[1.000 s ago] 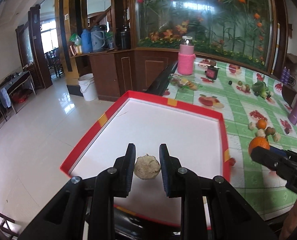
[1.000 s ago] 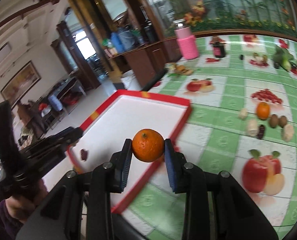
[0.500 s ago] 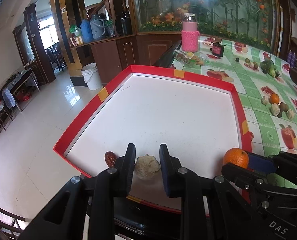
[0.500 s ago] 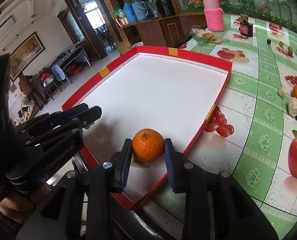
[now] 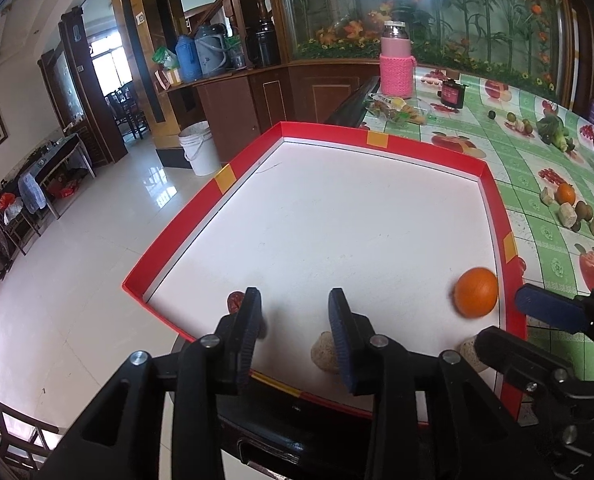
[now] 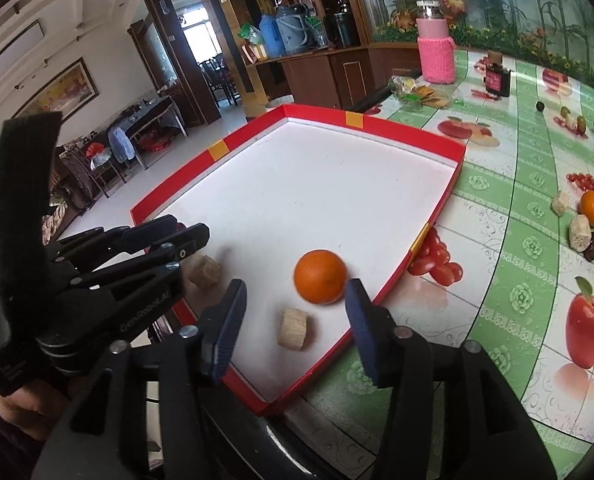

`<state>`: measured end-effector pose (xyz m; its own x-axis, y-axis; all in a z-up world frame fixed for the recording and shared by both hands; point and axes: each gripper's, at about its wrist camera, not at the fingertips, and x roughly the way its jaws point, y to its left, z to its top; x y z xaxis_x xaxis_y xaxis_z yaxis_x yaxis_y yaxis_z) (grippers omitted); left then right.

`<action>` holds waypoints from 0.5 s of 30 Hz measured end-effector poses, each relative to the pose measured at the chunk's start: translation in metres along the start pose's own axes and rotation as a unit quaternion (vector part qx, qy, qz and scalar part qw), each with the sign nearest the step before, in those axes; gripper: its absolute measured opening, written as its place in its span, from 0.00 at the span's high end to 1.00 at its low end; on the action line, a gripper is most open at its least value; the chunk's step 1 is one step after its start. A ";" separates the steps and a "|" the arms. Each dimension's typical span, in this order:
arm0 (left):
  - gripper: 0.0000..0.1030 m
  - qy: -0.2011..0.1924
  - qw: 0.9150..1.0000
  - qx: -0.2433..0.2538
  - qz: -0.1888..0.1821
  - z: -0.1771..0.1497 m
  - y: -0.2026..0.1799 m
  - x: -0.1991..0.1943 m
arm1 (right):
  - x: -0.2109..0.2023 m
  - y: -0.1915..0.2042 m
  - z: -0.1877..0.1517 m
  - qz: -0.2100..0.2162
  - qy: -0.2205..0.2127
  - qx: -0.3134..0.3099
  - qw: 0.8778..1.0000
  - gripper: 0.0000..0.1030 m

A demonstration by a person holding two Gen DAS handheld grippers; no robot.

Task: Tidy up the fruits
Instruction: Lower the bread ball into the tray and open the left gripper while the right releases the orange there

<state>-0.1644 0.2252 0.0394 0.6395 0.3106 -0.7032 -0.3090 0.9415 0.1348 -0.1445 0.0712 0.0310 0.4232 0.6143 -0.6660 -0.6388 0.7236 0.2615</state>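
Now both grippers stood open over the red tray, fruit lying loose inside it.

Nearest, the left gripper (image 5: 295, 322) had its jaws spread, a pale, rough-skinned beige lump (image 5: 324, 353) resting on the white floor just behind its right finger, a dark reddish fruit (image 5: 235, 301) by its left. The right gripper (image 6: 295, 326) gaped wide too, a tan ridged chunk (image 6: 293, 329) lying between its fingers. Just beyond sat the orange (image 6: 320, 277), round, bright, slightly blurred, near the red tray (image 6: 441, 208) wall. Farther off, more fruit (image 6: 591, 208) lay on the green tablecloth (image 6: 513, 296).
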 end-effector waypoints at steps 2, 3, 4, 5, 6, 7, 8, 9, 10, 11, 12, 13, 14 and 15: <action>0.51 0.000 1.000 -0.003 0.003 0.000 0.001 0.000 | -0.003 -0.002 0.000 0.002 -0.005 0.003 1.000 0.47; 0.48 -0.002 1.000 -0.005 0.005 0.000 0.001 -0.001 | -0.005 -0.004 -0.001 0.005 -0.008 0.006 1.000 0.46; 0.47 -0.003 1.000 -0.005 0.007 0.000 0.001 -0.002 | -0.007 -0.006 -0.001 0.004 -0.010 0.010 1.000 0.45; 0.43 -0.004 1.000 -0.005 0.010 0.001 0.001 -0.002 | -0.009 -0.009 -0.001 0.002 -0.011 0.014 1.000 0.45; 0.38 -0.006 1.000 -0.006 0.013 0.001 0.001 -0.004 | -0.011 -0.013 -0.001 0.000 -0.013 0.019 1.000 0.45; 0.37 -0.009 1.000 -0.006 0.014 0.002 0.000 -0.004 | -0.012 -0.017 -0.001 0.000 -0.015 0.026 1.000 0.44; 0.35 -0.011 1.000 -0.006 0.014 0.002 0.000 -0.005 | -0.014 -0.022 -0.002 0.000 -0.017 0.032 0.999 0.44; 0.31 -0.012 1.000 -0.006 0.016 0.003 0.000 -0.005 | -0.016 -0.026 -0.001 -0.002 -0.019 0.037 0.999 0.44; 0.29 -0.012 1.000 -0.005 0.017 0.004 -0.001 -0.006 | -0.018 -0.031 -0.002 -0.004 -0.021 0.043 0.999 0.44; 0.27 -0.013 1.000 -0.005 0.018 0.005 -0.002 -0.006 | -0.021 -0.035 -0.002 -0.006 -0.024 0.048 0.999 0.44; 0.26 -0.014 1.000 -0.004 0.019 0.005 -0.003 -0.007 | -0.023 -0.039 -0.003 -0.008 -0.027 0.051 0.998 0.44; 0.26 -0.013 1.000 -0.003 0.019 0.006 -0.005 -0.008 | -0.026 -0.044 -0.004 -0.011 -0.029 0.055 0.998 0.44; 0.24 -0.013 1.000 -0.002 0.018 0.007 -0.006 -0.008 | -0.029 -0.048 -0.006 -0.016 -0.031 0.057 0.998 0.44; 0.23 -0.013 1.000 -0.001 0.017 0.007 -0.008 -0.009 | -0.032 -0.053 -0.007 -0.021 -0.034 0.060 0.997 0.44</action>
<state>-0.1626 0.2162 0.0498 0.6466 0.3452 -0.6803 -0.3323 0.9301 0.1562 -0.1284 0.0109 0.0333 0.4937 0.5989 -0.6305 -0.5397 0.7796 0.3178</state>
